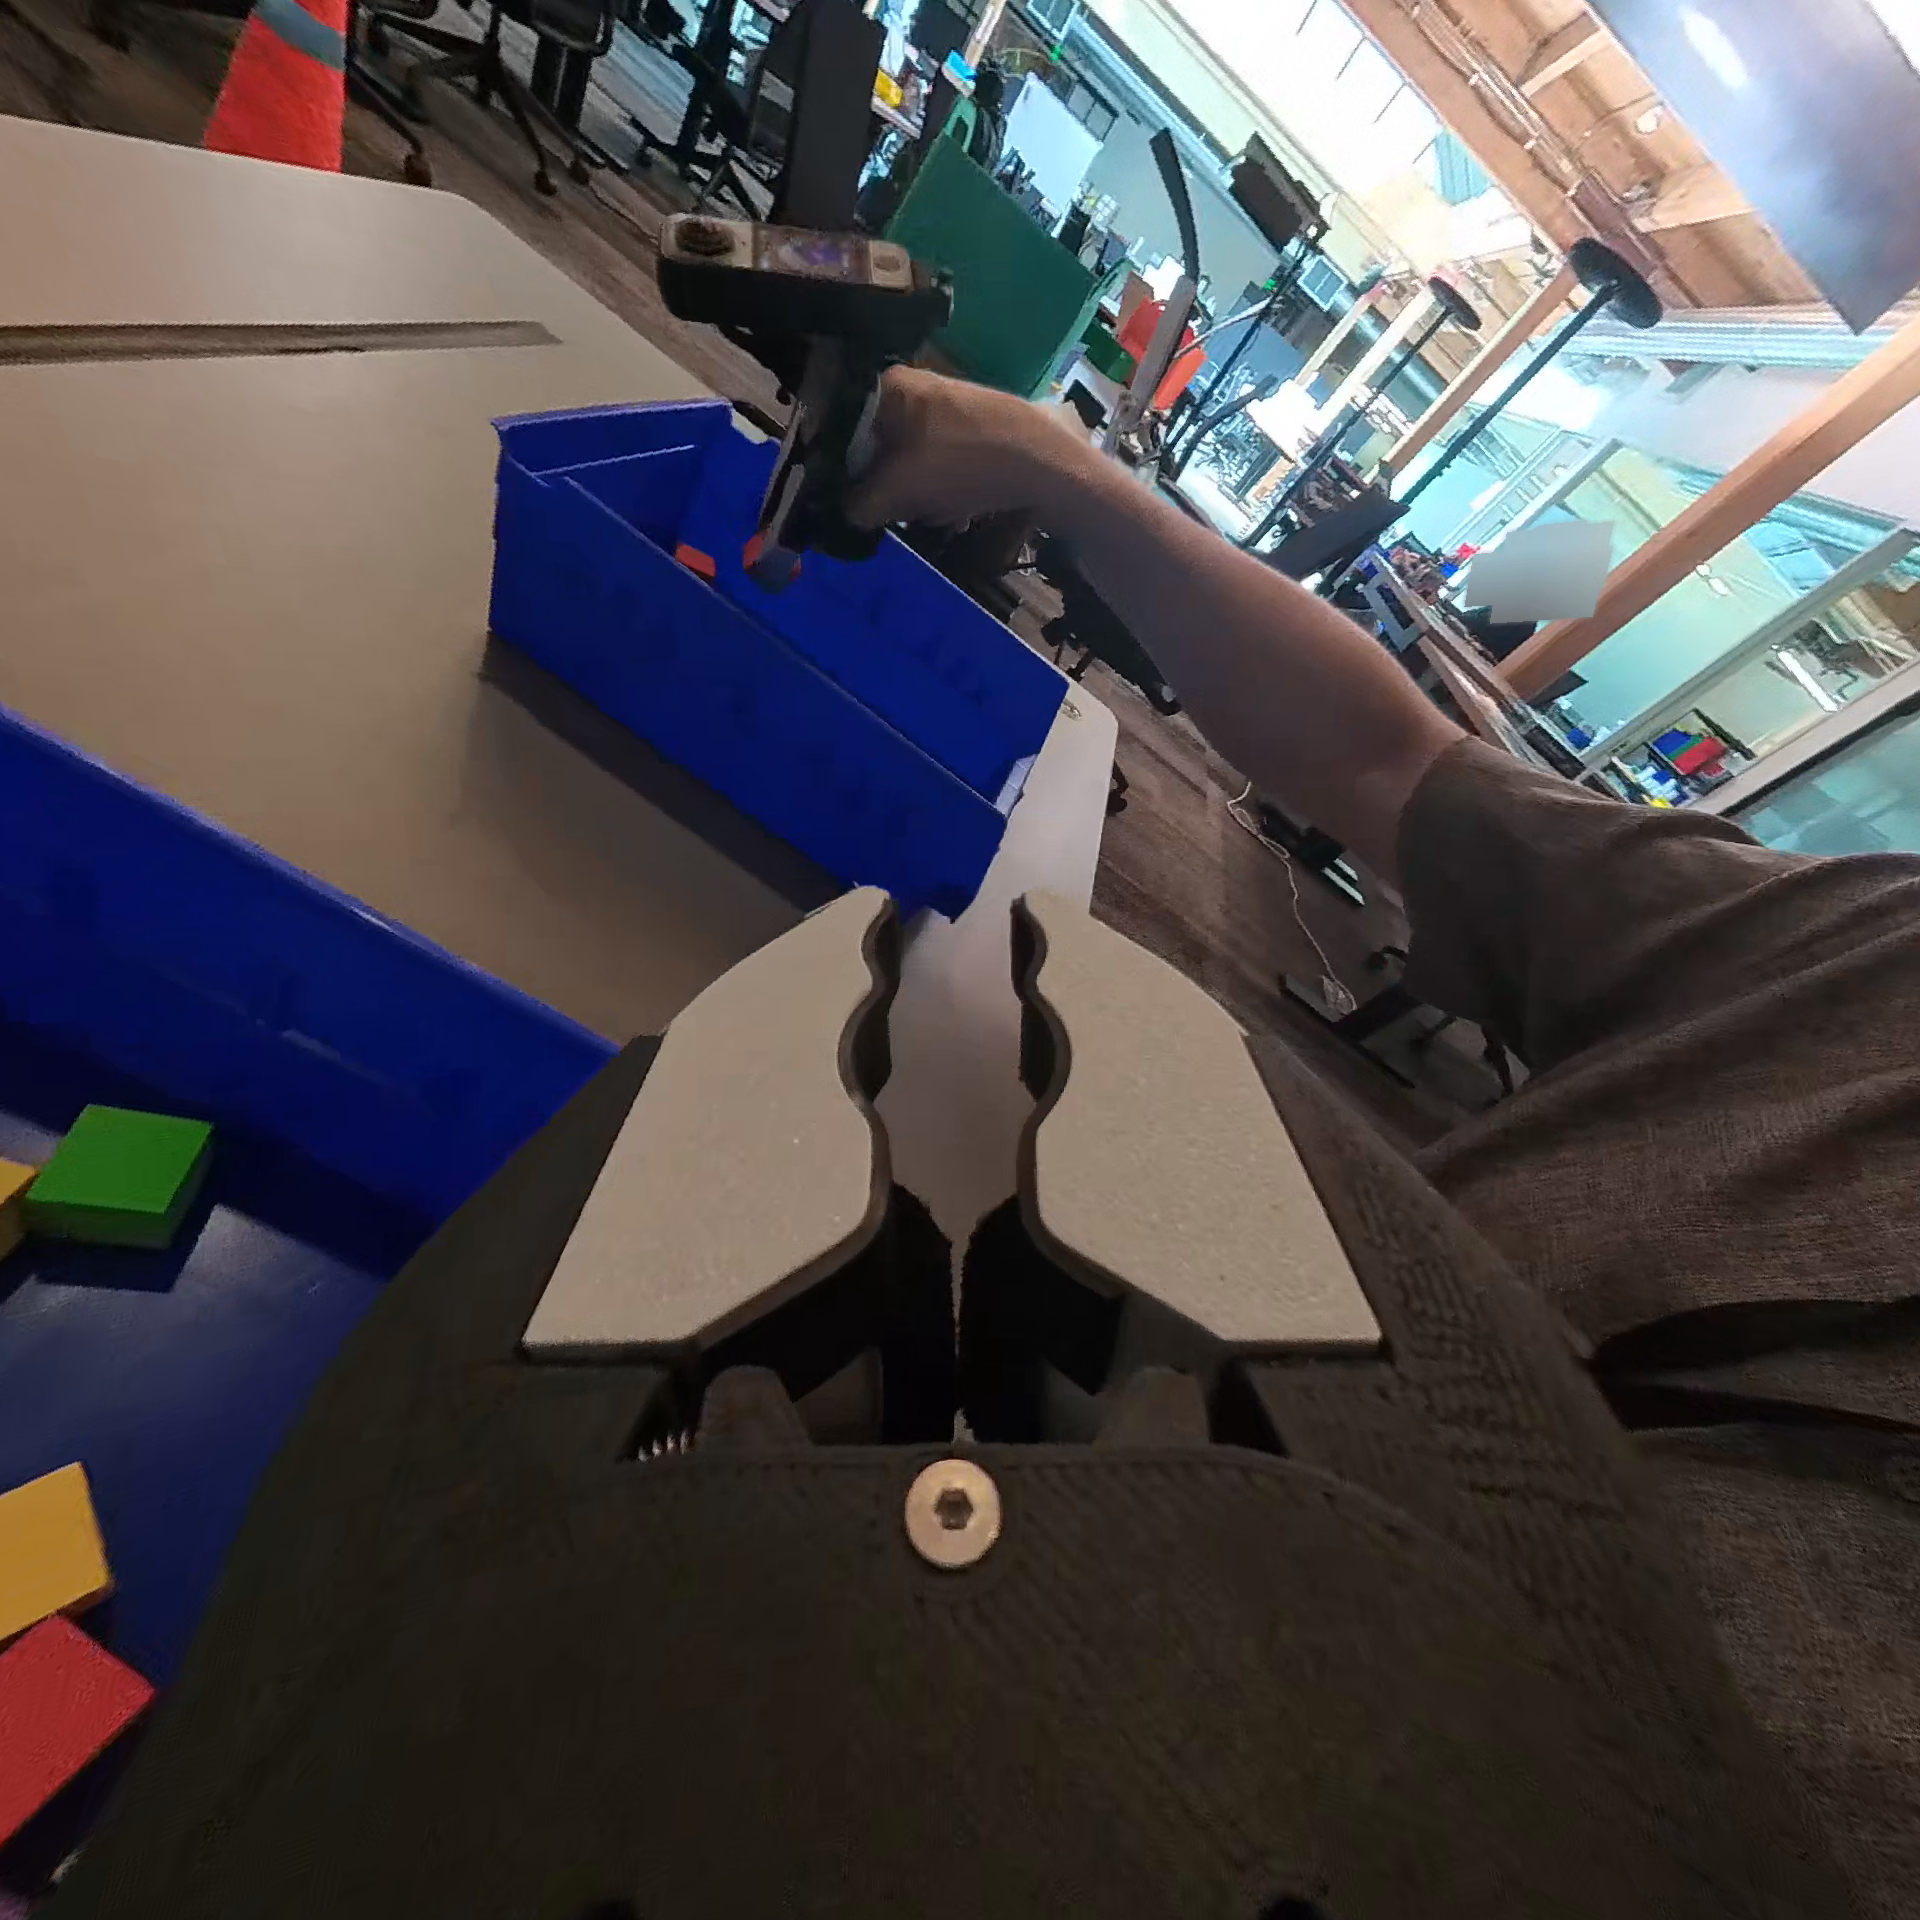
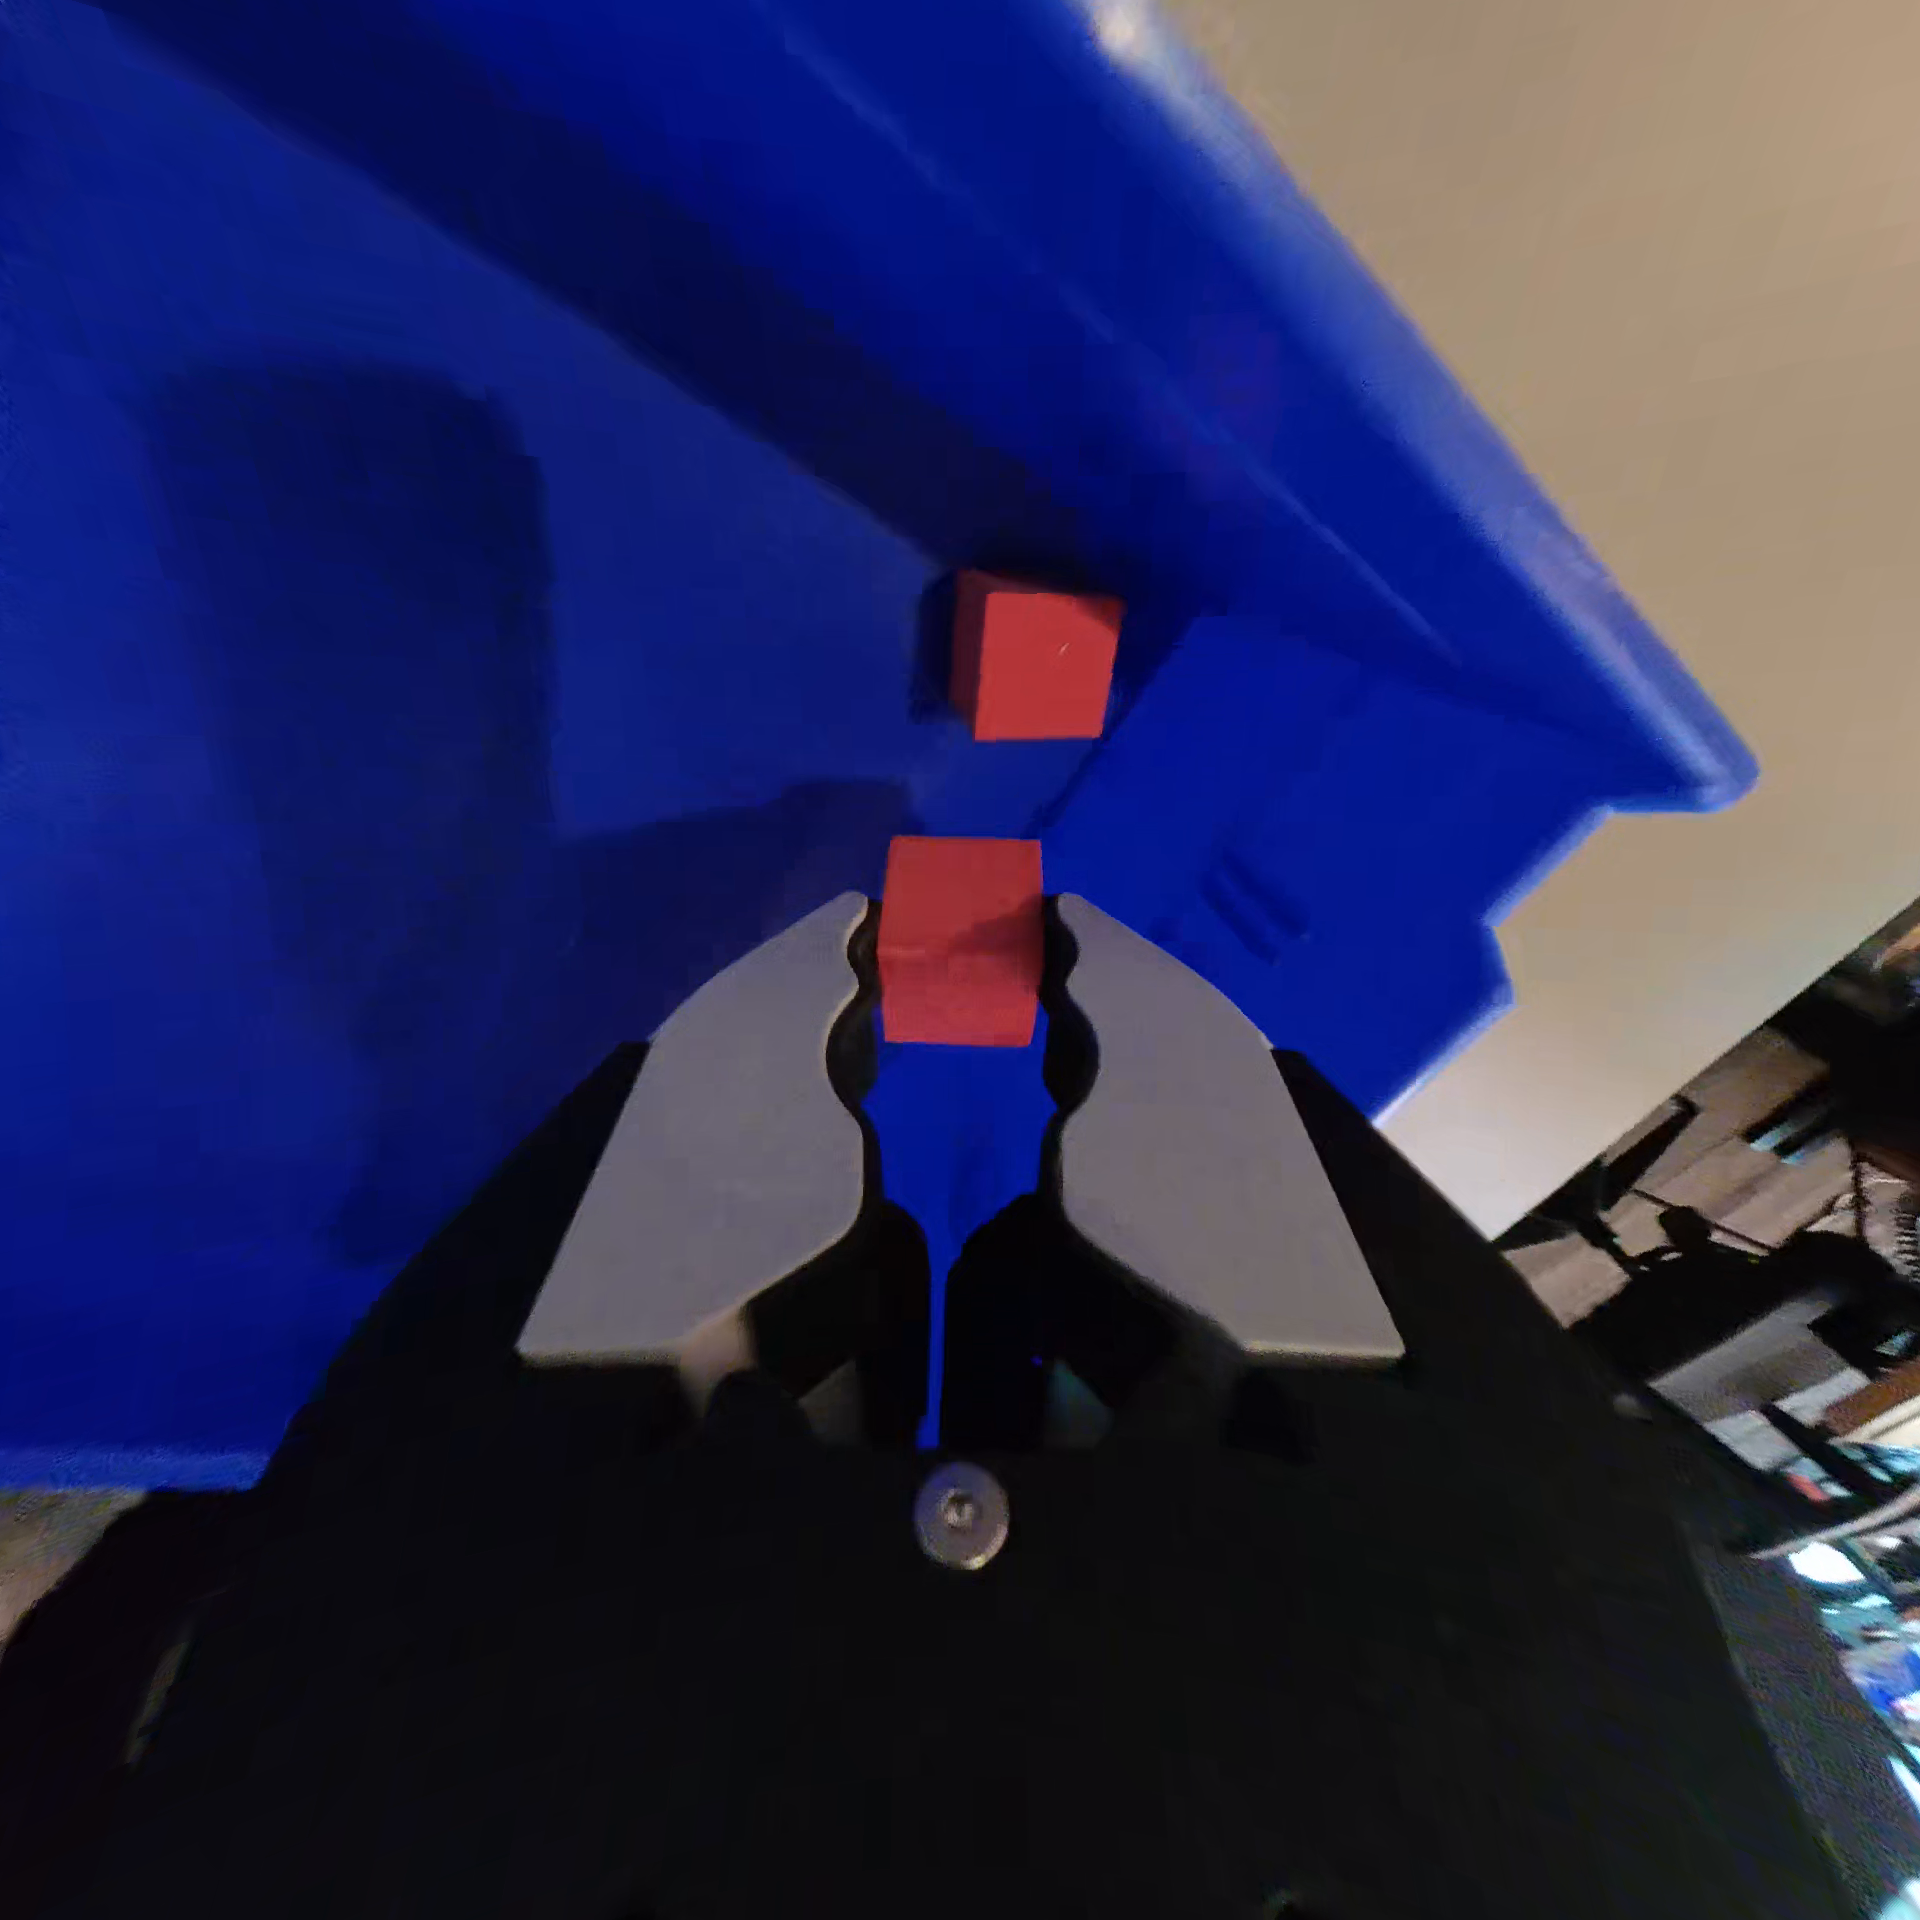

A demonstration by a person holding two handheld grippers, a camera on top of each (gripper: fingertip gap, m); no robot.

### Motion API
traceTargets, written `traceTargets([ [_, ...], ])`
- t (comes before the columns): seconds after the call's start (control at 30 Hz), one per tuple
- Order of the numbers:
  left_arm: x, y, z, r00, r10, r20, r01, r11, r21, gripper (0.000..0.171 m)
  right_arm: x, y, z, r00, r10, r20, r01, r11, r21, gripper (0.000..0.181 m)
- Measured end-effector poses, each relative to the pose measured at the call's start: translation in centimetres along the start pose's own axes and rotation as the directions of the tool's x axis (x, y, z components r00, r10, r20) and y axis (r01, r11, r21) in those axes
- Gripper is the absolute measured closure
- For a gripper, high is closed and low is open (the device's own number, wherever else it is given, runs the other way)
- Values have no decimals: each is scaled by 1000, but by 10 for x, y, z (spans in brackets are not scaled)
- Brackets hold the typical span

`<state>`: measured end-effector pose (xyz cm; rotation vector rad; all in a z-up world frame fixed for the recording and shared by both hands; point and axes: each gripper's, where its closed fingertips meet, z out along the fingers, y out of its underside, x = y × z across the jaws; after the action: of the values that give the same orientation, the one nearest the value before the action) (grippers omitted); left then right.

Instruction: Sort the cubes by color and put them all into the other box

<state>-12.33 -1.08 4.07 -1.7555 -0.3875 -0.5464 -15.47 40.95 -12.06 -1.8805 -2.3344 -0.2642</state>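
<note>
Blue bin (image 2: 416, 520); right tongs (image 2: 958, 940) clamping red block (image 2: 958, 935).

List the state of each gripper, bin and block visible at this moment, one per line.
Right gripper: shut on a red block, inside the far blue bin.
Second red block: lying loose in that bin.
Left gripper: open, empty, above the table.
Near blue bin: holds green block, yellow block and a red block, all loose.
</note>
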Motion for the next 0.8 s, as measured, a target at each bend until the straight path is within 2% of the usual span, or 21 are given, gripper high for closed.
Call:
traceTargets([
  [0.2, -4, -3, -4, 999, 32, 44, -31, 999, -15, 152, 2, -3, 20, 999, 44, 18, -43, 999, -29, 152],
  [0.3, -19, -10, -16, 988, 61, 139, -58, 998, -21, 152, 1, -3, 28, 998, 55, 31, -53, 998, -45, 152],
  [0.37, -34, -17, -29, 966, 91, 244, -86, 996, -28, 151, 1, -3, 33, 999, 45, 21, -44, 998, -54, 152],
  [0.47, -61, -17, -48, 905, 129, 404, -88, 989, -119, 149, 3, -4, 39, 999, 32, -5, -32, 997, -74, 152],
  [0.57, -92, -2, -65, 814, 157, 559, -14, 968, -251, 137, 4, -7, 41, 999, 50, -10, -51, 996, -67, 145],
  [0.67, -118, 18, -77, 728, 178, 662, 82, 936, -342, 131, 2, -8, 38, 998, 54, -11, -55, 997, -52, 130],
  [0.8, -147, 46, -87, 647, 149, 747, 256, 881, -397, 131, -3, -10, 20, 998, 55, -39, -55, 998, 5, 131],
])
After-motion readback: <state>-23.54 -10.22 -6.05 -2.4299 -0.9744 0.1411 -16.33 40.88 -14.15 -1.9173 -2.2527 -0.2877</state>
